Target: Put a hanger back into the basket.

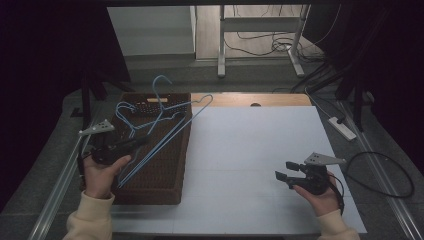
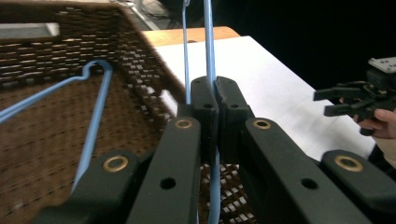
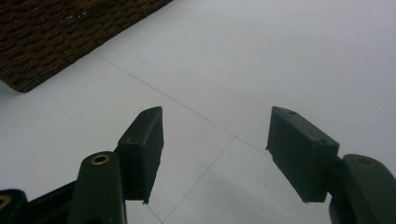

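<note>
Gripping a blue wire hanger over the wicker basket, your left gripper has its jaws pinched shut on the wire.

Your right gripper hovers wide apart and holds nothing, low over the white tabletop at the near right. More blue hangers lie across the basket at the table's left side. Your left gripper view shows the wire running up between the closed jaws, with another hanger's loop inside the basket.
</note>
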